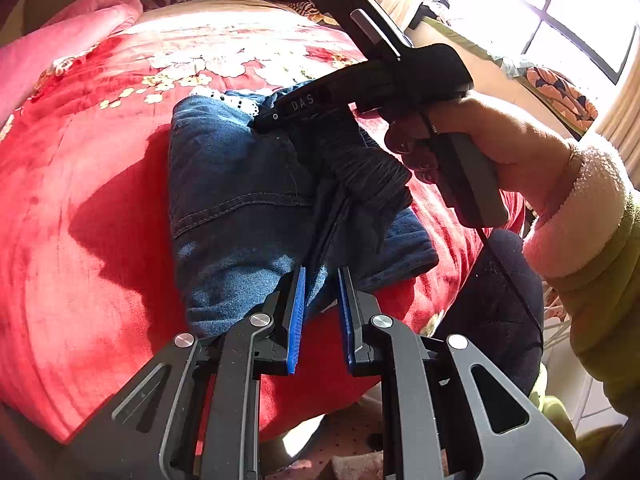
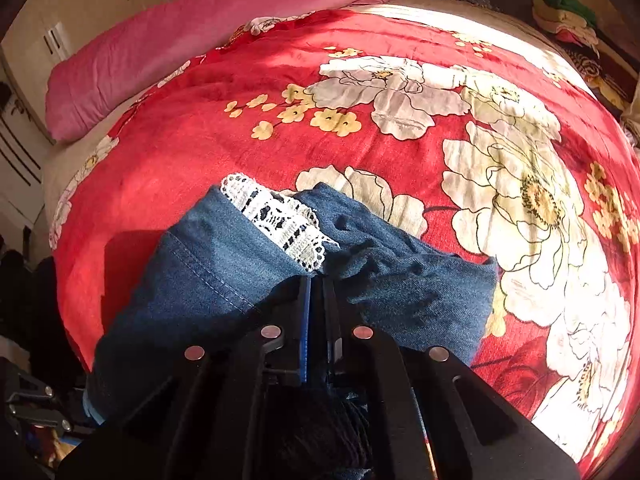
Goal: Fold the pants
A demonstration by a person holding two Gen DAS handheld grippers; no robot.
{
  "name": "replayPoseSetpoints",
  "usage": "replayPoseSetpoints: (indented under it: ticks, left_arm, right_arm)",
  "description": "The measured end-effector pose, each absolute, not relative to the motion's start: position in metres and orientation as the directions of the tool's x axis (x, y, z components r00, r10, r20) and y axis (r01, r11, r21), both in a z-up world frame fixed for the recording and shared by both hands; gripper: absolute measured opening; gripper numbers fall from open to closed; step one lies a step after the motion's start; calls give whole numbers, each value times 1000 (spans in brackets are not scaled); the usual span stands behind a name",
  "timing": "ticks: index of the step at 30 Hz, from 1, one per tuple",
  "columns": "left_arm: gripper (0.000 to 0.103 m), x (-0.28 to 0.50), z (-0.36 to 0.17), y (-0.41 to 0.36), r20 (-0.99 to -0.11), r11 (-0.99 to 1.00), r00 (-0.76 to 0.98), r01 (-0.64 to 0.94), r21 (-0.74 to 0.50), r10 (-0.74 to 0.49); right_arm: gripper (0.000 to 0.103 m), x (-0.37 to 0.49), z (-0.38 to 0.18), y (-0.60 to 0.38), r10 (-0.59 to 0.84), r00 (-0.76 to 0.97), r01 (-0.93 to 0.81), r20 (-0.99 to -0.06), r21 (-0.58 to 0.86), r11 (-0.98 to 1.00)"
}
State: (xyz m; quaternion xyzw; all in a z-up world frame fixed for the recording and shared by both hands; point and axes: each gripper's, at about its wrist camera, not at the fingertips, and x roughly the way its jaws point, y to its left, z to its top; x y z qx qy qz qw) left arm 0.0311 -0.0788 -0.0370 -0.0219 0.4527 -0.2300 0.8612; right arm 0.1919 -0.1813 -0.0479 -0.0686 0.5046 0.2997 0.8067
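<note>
Centrally, the left tongs [image 1: 322, 280] stand apart at the jeans' [image 1: 240, 200] near edge; the right tongs [image 2: 316, 292] clamp denim, fingertips hidden, lace trim [image 2: 280, 220] peeking out.

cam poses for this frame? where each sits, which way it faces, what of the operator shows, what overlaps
Left wrist: sits on the left gripper, facing across the bed toward a sunlit window; its blue pads stand apart at the near edge of the jeans; the right hand and its gripper show.
Right wrist: sits on the right gripper, looking down over the jeans toward the pink pillow; fingers nearly closed over denim; no hand visible.
Shared: jeans with white lace trim, red floral blanket.
</note>
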Motion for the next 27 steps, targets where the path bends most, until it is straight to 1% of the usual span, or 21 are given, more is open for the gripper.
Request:
replayPoseSetpoints:
  ticks: [2,4,6,10,12,15,19,21,27]
  left_arm:
    - [9,31,-37,-79,-771,893,482,374,-248,-416]
    - [9,31,-37,-78,-772,893,480,374,-250,-417]
    - [9,31,-37,-78,-772,893,479,373,-251,-418]
    - [9,31,-37,-78,-772,893,480,372,-252,-417]
    - [9,31,-37,-78,-772,894,480,372,-252,-417]
    - [9,31,-36,-78,-771,893,480,372,-252,-417]
    - [9,30,-36,-79,-770,893,481,371,-254,-419]
    - [9,30,-35,-79,-769,892,481,373,-255,-421]
    - [9,28,-33,-79,-767,891,482,373,-258,-424]
  right_arm:
    - [7,189,-41,-185,433,314,-539,-845,217,814]
    - [15,184,-29,-190,448,337,-522,-828,232,821]
    - [18,177,-12,-196,485,364,-527,-796,253,811]
    - [30,155,18,-209,544,407,-546,-734,282,789]
    - [31,141,27,-213,568,407,-569,-715,288,771]
    - [31,125,26,-217,580,375,-595,-723,291,749]
    - [31,115,4,-216,502,355,-600,-789,219,769]
    - [31,114,-8,-217,470,361,-594,-806,190,782]
    - [31,112,-30,-216,446,394,-583,-804,157,797]
